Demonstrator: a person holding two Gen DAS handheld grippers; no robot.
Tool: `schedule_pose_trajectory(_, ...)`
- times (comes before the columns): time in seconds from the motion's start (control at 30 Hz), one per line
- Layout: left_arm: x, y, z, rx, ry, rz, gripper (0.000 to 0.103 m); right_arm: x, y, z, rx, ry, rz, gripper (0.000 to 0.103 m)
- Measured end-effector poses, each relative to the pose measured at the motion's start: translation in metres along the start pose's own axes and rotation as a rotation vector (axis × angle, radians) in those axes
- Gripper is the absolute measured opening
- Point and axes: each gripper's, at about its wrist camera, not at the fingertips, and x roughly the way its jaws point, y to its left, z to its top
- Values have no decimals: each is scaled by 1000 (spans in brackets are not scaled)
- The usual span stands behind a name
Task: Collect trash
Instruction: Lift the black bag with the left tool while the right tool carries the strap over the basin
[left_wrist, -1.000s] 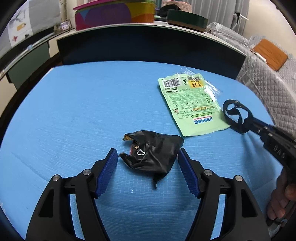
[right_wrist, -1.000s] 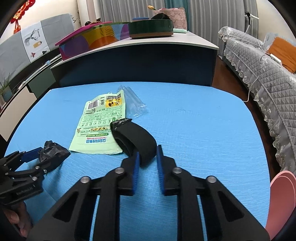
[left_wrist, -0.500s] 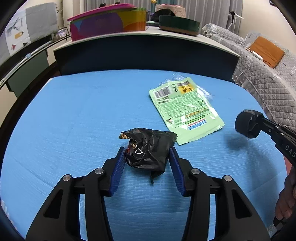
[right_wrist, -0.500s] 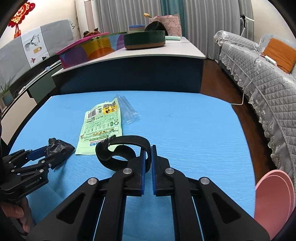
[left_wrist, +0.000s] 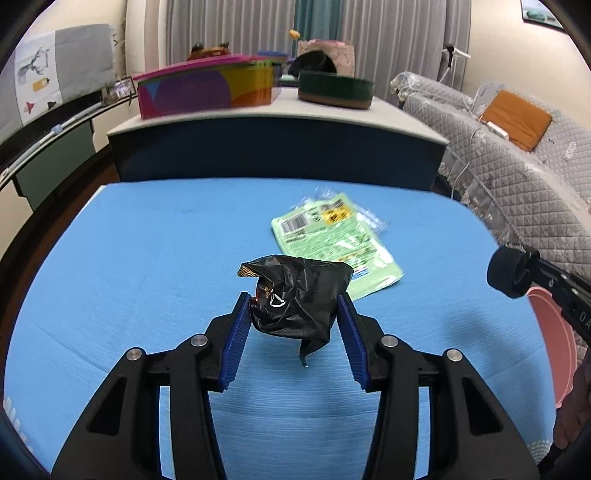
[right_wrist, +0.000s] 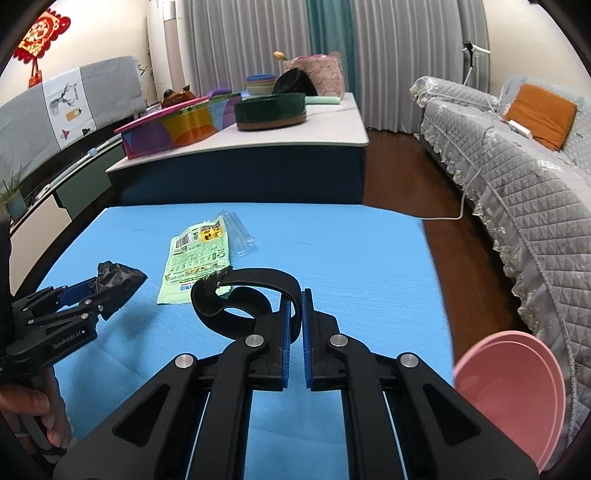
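Observation:
My left gripper is shut on a crumpled black wrapper, lifted clear of the blue table. From the right wrist view the same wrapper sits between the left gripper's blue pads. My right gripper is shut on a curled black strap, held above the table; the strap also shows at the right edge of the left wrist view. A flat green packet lies on the table beyond both grippers, with a clear plastic sleeve tucked beside it.
A pink bin stands off the table's right edge. Behind the table is a dark counter bearing a colourful box and a green round tin. A quilted grey sofa runs along the right. A person's hand holds the left gripper's handle.
The left gripper's jaws closed on the black wrapper and raised it off the table. The right gripper pinched the strap and lifted it away from the green packet, toward the right.

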Motion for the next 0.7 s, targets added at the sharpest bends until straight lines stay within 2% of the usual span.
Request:
schedule_pose_trajectory(0.27, -18, -18, 2, 9, -55, -38, 47, -33, -18, -8, 20, -30, -39, 6)
schedule_pose_trajectory(0.7, -30, -51, 7, 50, -94, -102, 47, -67, -49, -19, 51, -52, -109, 6)
